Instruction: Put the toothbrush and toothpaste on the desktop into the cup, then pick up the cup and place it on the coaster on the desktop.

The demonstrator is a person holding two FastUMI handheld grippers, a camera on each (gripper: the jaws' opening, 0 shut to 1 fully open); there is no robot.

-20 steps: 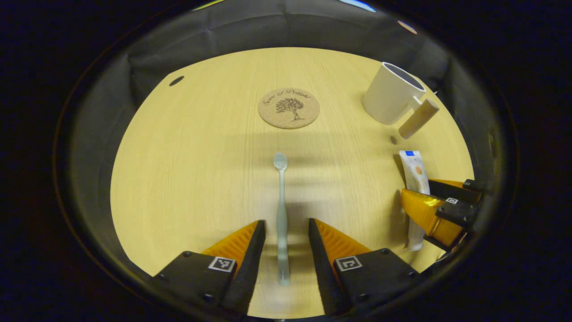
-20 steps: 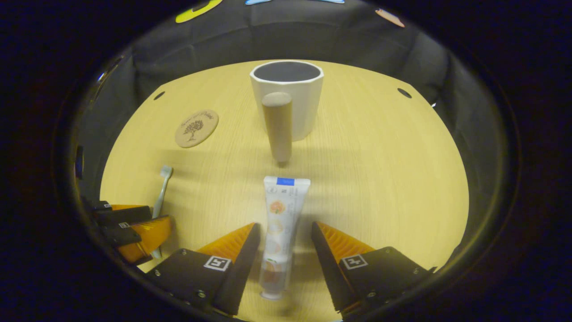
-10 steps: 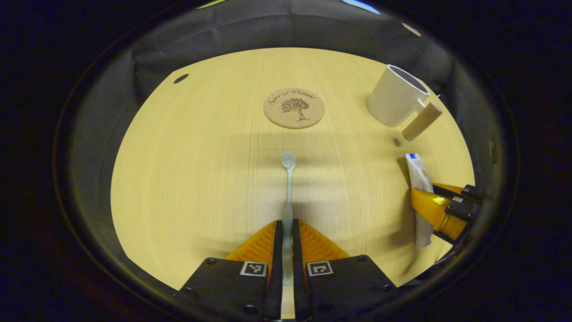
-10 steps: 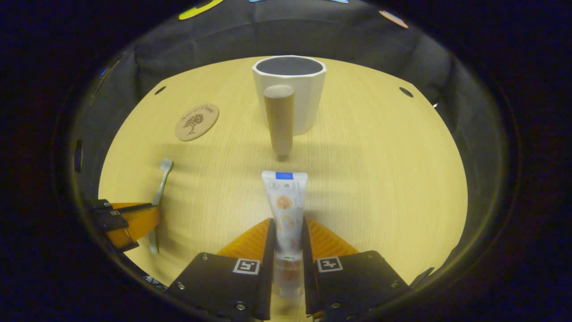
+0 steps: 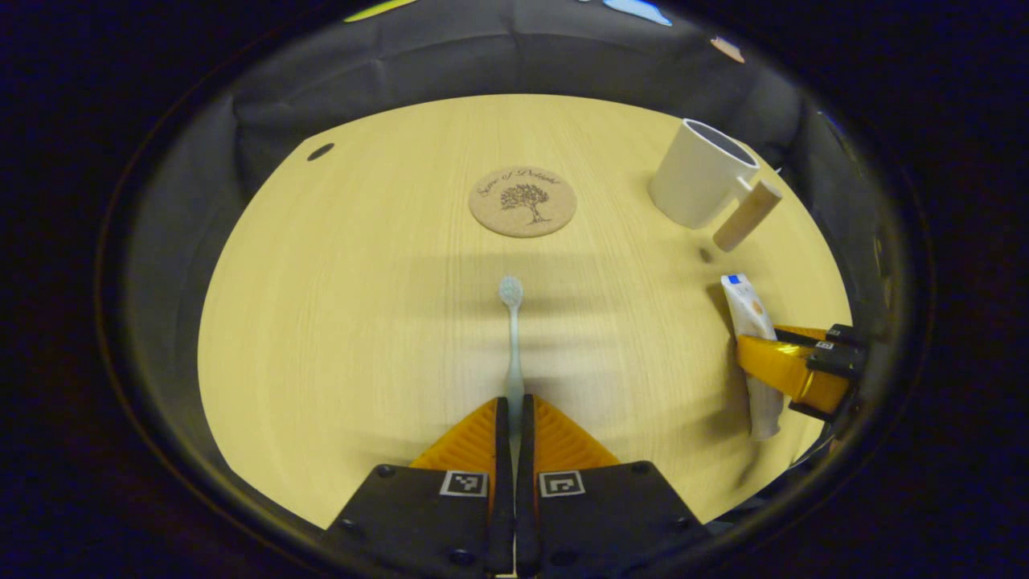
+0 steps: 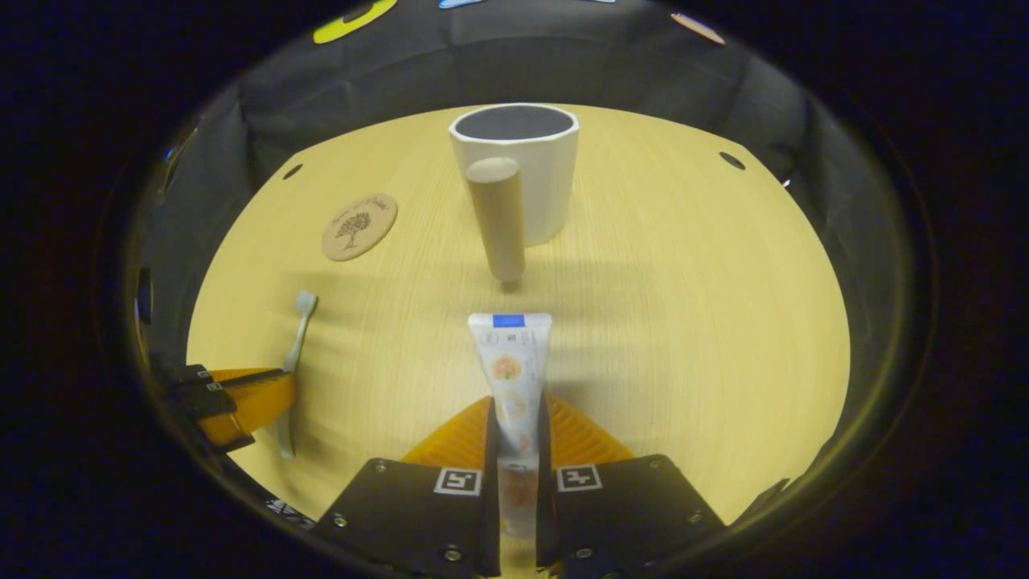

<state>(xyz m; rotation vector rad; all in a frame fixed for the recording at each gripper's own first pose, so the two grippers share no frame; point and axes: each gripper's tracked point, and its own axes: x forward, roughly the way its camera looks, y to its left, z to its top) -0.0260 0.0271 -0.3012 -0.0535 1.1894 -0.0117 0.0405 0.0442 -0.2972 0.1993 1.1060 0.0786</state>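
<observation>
My left gripper [image 5: 511, 402] is shut on the handle of the pale grey toothbrush [image 5: 512, 330], whose head points toward the round cork coaster [image 5: 522, 201]. My right gripper [image 6: 515, 402] is shut on the white toothpaste tube [image 6: 510, 362], flat end pointing at the white cup [image 6: 526, 165] with its wooden handle [image 6: 498, 221] facing me. In the left gripper view the cup [image 5: 698, 173] stands far right, and the right gripper [image 5: 792, 374] holds the tube [image 5: 752, 334]. In the right gripper view the left gripper [image 6: 241, 398] holds the toothbrush [image 6: 296, 342] at the left; the coaster [image 6: 359, 227] lies beyond.
The light wooden round table [image 5: 362, 322] has small dark holes near its far edge [image 5: 320, 151] [image 6: 731, 160]. Black cloth walls surround the table on all sides.
Both grippers went from open around their items to shut on them. The left closed on the toothbrush handle, the right on the toothpaste tube, and the jaws tightened further in the last half second.
</observation>
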